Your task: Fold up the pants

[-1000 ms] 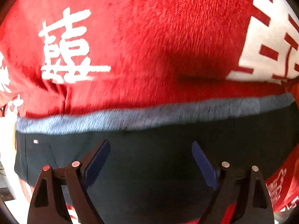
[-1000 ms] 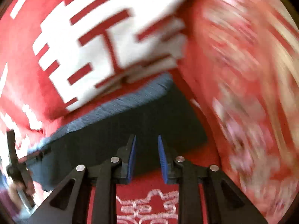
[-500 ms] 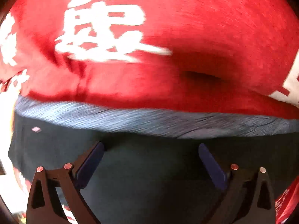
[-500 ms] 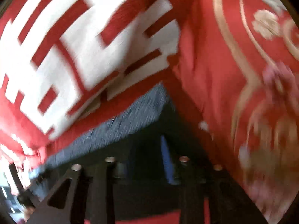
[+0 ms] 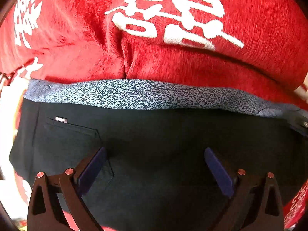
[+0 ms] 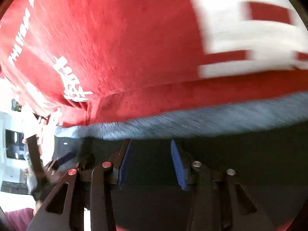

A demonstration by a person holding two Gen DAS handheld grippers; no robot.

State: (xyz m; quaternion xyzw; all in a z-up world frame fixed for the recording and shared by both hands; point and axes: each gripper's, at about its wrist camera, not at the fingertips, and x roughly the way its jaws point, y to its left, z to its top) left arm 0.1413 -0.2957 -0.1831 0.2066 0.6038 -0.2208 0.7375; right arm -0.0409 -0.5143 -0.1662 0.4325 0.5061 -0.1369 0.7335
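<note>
Dark navy pants (image 5: 173,144) lie folded on a red blanket (image 5: 192,67), with a speckled blue-grey waistband lining (image 5: 144,94) along their far edge. A back pocket with a small tag (image 5: 60,119) shows at the left. My left gripper (image 5: 154,156) hovers over the dark cloth, jaws wide open with nothing pinched. My right gripper (image 6: 151,154) is over the same pants (image 6: 240,154) just short of the lining (image 6: 192,123), partly open with no cloth between its pads. The left gripper's blue pad (image 6: 64,158) shows at the right view's left edge.
The red blanket (image 6: 115,48) carries large white characters (image 5: 173,15) and a white block pattern (image 6: 250,38), with a crease (image 5: 125,57) running toward the waistband. At the left of the right wrist view are a bright room and a maroon sleeve (image 6: 19,217).
Both grippers have slid left along the pants. The left jaws spread wider. The right jaws went from nearly shut to partly open, and its view swung from the pants' right corner to the waistband.
</note>
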